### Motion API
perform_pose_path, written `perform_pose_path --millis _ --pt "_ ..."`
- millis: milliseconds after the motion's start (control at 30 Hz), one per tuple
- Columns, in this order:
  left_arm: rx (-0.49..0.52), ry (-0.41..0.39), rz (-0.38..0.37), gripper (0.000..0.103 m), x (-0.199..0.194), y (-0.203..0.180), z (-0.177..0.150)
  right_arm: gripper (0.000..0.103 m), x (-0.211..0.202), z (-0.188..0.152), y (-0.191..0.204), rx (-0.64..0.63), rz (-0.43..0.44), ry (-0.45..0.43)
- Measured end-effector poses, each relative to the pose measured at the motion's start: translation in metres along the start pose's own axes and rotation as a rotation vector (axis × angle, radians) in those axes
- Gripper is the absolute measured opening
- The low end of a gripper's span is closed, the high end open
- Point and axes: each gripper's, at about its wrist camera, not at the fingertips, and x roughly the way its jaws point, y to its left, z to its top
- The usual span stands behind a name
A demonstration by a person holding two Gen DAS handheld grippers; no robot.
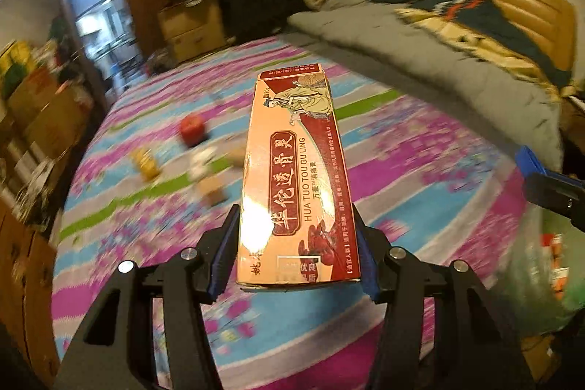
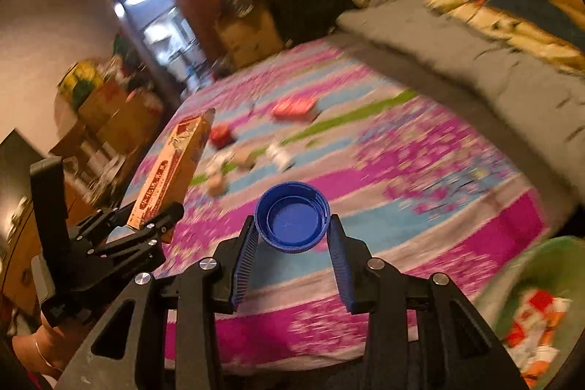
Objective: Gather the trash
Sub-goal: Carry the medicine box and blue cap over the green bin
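The left gripper (image 1: 292, 240) jaws clamp a long orange-and-red cardboard box (image 1: 294, 170), its long axis pointing straight ahead; the right gripper (image 2: 292, 233) jaws pinch a round blue plastic cap (image 2: 291, 216). A green trash bag (image 2: 541, 302) lies lower right, nearer the right gripper.

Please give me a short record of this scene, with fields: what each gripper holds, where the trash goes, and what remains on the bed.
left gripper: shut on the long medicine box, held by its sides
right gripper: shut on the blue bottle cap, hollow side facing the camera
surface: bed sheet with pink, blue and green stripes
trash container: green bag at lower right, wrappers inside
still on the bed: red box, red round item, several small blurred pieces
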Motion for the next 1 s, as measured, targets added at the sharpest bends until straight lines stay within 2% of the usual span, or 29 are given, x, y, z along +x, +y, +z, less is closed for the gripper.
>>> perform_pose_path --millis 133,300,533,733,1000 --pt "0.085 -0.038 -0.095 0.053 -0.005 -0.055 0.029 0.04 -0.052 0.015 -0.042 0.048 -0.115 -0.08" --pt "0.202 -0.057 -0.237 0.053 -0.013 -0.136 0.05 0.04 -0.11 0.018 -0.096 0.122 -0.262 -0.126" --pt "0.384 -0.057 -0.388 0.053 -0.026 -0.232 0.047 0.041 -0.188 -0.005 -0.175 0.257 -0.457 -0.133" --pt "0.498 -0.002 -0.478 0.053 -0.03 -0.289 0.033 0.041 -0.217 -0.032 -0.214 0.327 -0.541 -0.104" --pt "0.599 0.092 -0.549 0.053 -0.023 -0.326 0.012 0.04 -0.21 -0.052 -0.233 0.381 -0.552 -0.038"
